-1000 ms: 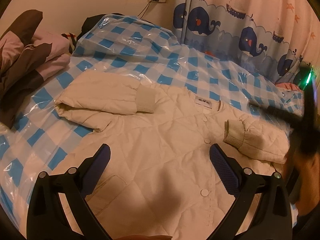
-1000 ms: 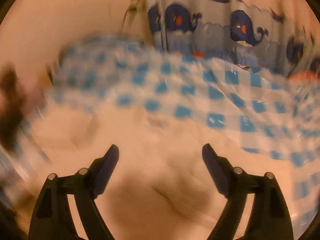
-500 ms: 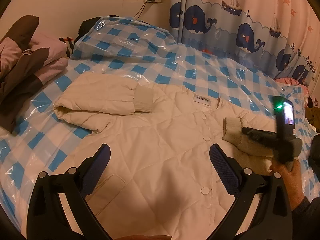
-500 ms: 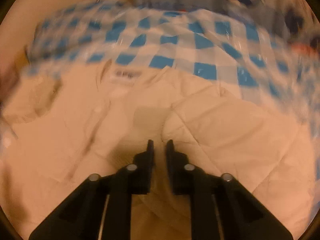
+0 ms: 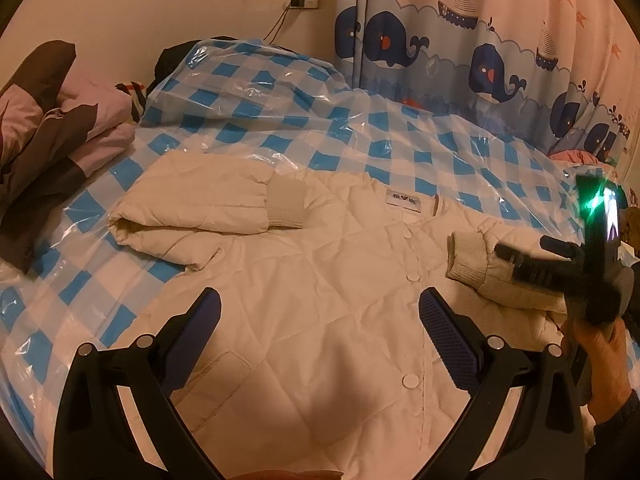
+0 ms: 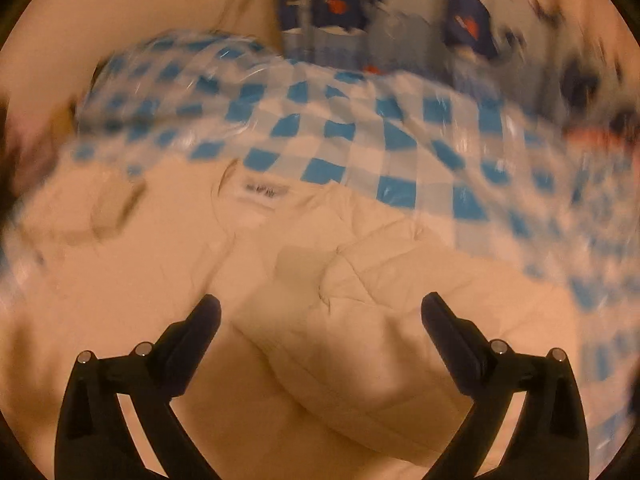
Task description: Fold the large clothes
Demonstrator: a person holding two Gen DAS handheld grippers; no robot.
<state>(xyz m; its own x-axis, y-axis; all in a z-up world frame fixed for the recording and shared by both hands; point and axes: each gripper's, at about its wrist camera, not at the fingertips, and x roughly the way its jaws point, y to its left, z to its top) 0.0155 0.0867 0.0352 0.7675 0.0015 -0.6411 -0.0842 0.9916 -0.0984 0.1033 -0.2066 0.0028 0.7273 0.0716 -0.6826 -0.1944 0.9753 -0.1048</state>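
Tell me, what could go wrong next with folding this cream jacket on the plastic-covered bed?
The right gripper is opening just above the folded-in right sleeve; that puffy sleeve may spring back open. The left sleeve lies bulky and only loosely folded, so it might slip during the next fold. The shiny plastic sheet under the jacket looks slippery, so the whole coat could slide when pulled.

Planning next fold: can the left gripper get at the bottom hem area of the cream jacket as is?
Probably yes: the left gripper hangs open right over the cream jacket front, nothing between them; the hem itself is out of frame.
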